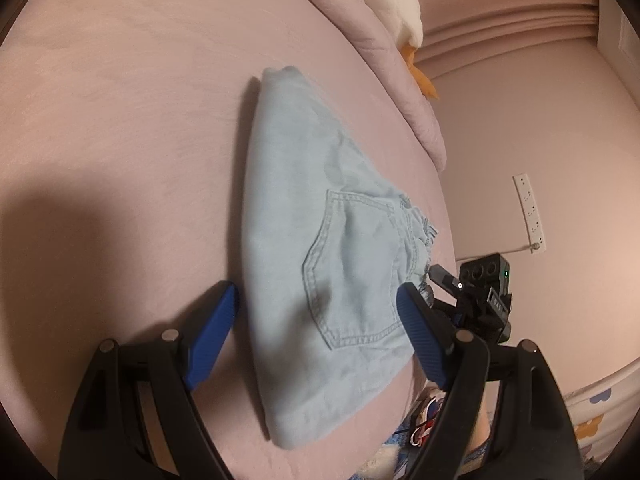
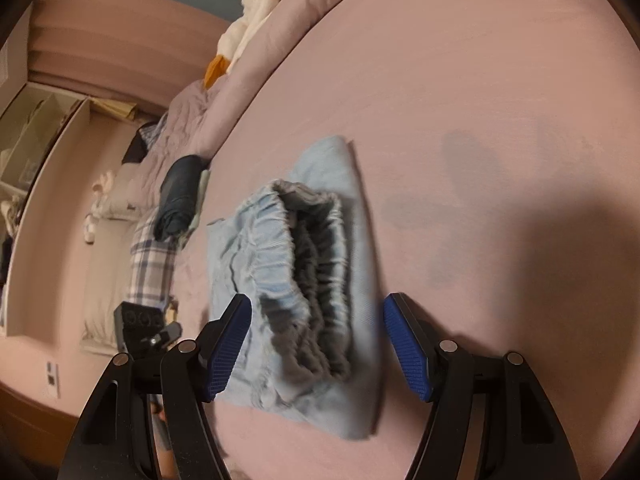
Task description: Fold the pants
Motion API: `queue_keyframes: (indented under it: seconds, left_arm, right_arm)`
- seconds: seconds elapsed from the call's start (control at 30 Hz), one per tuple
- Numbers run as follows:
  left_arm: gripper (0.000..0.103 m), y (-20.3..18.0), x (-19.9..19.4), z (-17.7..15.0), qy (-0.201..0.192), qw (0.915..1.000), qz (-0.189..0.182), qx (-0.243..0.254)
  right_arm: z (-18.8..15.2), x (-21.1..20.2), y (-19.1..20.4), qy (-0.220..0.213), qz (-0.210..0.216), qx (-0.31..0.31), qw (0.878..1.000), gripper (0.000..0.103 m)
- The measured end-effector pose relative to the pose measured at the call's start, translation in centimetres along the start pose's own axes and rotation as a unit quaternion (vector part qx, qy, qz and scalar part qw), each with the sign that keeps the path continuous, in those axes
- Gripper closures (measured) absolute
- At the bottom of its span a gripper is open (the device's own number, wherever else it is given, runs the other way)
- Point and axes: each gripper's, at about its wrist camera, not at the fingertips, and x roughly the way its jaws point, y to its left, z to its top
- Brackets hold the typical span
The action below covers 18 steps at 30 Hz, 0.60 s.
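Light blue denim pants (image 1: 320, 248) lie folded in a compact bundle on the pink bed sheet (image 1: 120, 120), back pocket (image 1: 352, 264) facing up. In the right wrist view the pants (image 2: 304, 280) show their gathered elastic waistband (image 2: 312, 272) toward me. My left gripper (image 1: 318, 312) is open, blue pads on either side of the bundle's near end, holding nothing. My right gripper (image 2: 318, 332) is open, its pads straddling the waistband end, holding nothing. The right gripper's body (image 1: 480, 292) shows at the bed's edge in the left wrist view.
A white plush toy with an orange beak (image 1: 400, 20) and a pink duvet (image 1: 400, 92) lie at the head of the bed. A dark folded garment (image 2: 180, 196) and plaid cloth (image 2: 152, 264) lie at the bed's left edge. A white power strip (image 1: 530, 212) hangs on the wall.
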Motion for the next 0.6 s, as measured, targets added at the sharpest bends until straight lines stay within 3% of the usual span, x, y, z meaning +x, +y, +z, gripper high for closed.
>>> queue_keyframes:
  seconds: [0.23,0.37,0.6]
  left_arm:
    - [0.016,-0.9,1.5,0.3,0.004,0.9994,0.012,0.032]
    - [0.010,-1.6,2.3,0.1,0.004,0.9980,0.027,0.057]
    - [0.009,-2.1,3.1,0.1,0.004,0.9967,0.037,0.072]
  right_arm:
    - [1.1,1.3,0.4,0.030,0.005,-0.020,0.999,0.034]
    - [1.3,1.7,0.6,0.033,0.009,-0.029,0.999,0.034]
    - [1.7,2.3,1.1,0.034,0.006,-0.040,0.999,0.033]
